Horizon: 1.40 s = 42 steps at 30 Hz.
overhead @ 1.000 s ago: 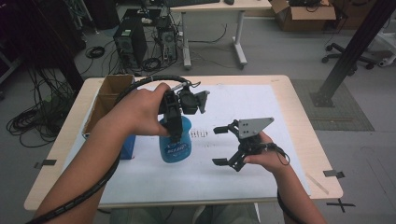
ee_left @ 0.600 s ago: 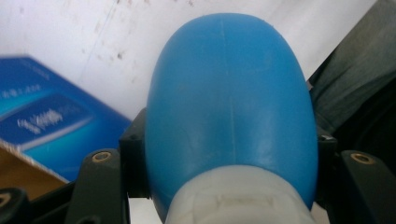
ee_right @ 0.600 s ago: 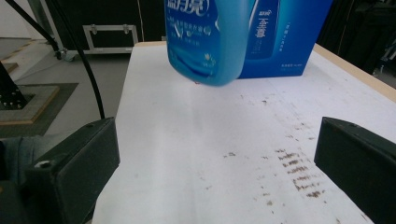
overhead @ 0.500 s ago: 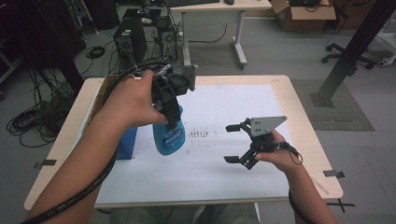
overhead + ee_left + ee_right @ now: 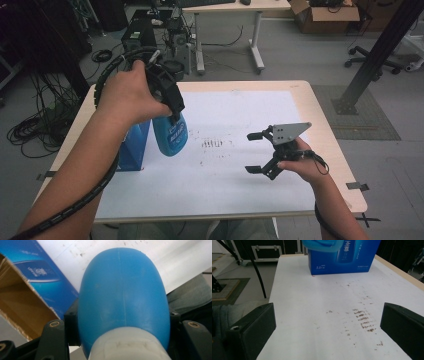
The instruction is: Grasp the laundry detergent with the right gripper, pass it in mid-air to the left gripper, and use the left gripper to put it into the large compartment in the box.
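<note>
Bottle (image 5: pixel 170 134), blue, hangs clear of the table, pinched near its white cap by the left gripper (image 5: pixel 172 111), just beside the open blue box (image 5: pixel 133 147). Seemingly bound for that box, it should stay vertical over the opening. The right gripper (image 5: pixel 259 151) waits spread, well apart.

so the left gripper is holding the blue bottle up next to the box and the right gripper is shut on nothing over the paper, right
Not quite: the right gripper is open, its jaws wide apart in the right gripper view and the high view. The rest holds: the left gripper holds the blue bottle up beside the box, and the right one is empty over the paper.
</note>
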Available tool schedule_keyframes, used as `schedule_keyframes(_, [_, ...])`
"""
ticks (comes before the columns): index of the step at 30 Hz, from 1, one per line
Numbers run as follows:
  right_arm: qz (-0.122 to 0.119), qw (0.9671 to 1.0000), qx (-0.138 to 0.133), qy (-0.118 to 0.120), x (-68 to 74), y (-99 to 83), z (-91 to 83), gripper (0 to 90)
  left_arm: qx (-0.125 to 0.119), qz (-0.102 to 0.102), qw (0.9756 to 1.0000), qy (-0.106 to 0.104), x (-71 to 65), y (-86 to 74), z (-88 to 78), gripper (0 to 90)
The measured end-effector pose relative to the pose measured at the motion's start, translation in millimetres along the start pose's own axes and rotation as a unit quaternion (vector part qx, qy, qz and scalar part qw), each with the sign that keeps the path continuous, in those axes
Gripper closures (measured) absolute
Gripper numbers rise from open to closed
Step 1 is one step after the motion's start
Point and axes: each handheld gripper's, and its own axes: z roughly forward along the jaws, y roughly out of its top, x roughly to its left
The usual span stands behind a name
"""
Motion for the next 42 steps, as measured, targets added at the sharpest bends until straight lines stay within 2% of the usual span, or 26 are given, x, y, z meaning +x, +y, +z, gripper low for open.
schedule_keyframes(6, [0.000,1.0000,0.007,-0.004,-1.8,1.9,-7.6,0.1,0.008,-0.043,0.9990,0.004,11.3,-0.3,-15.9,38.4])
schedule_keyframes(11, [-0.005,0.9998,0.016,-0.006,-3.2,3.9,-13.6,0.1,0.005,-0.084,0.9964,0.008,25.4,-2.8,-31.6,38.4])
schedule_keyframes(14, [-0.008,0.9997,0.023,-0.005,-4.1,4.7,-15.9,0.2,0.004,-0.102,0.9947,0.010,35.6,-5.3,-42.3,38.4])
schedule_keyframes(21, [-0.010,0.9994,0.032,-0.006,-7.1,5.2,-19.1,0.2,0.005,-0.151,0.9884,0.009,57.5,-11.2,-62.7,38.4])
schedule_keyframes(26, [-0.010,0.9993,0.034,-0.005,-8.7,4.6,-20.0,0.3,0.006,-0.190,0.9817,0.002,76.7,-15.8,-73.2,38.3])
schedule_keyframes(29, [-0.010,0.9993,0.036,-0.006,-9.8,3.9,-20.0,0.3,0.005,-0.206,0.9786,0.002,86.3,-19.0,-77.5,38.4])
schedule_keyframes(35, [-0.012,0.9992,0.038,-0.006,-10.6,3.3,-21.2,0.3,0.000,-0.220,0.9755,0.011,99.7,-25.4,-86.4,38.4])
schedule_keyframes(42, [-0.012,0.9992,0.039,-0.006,-11.0,4.3,-21.1,0.4,-0.005,-0.240,0.9707,0.015,114.8,-30.8,-87.4,38.3])
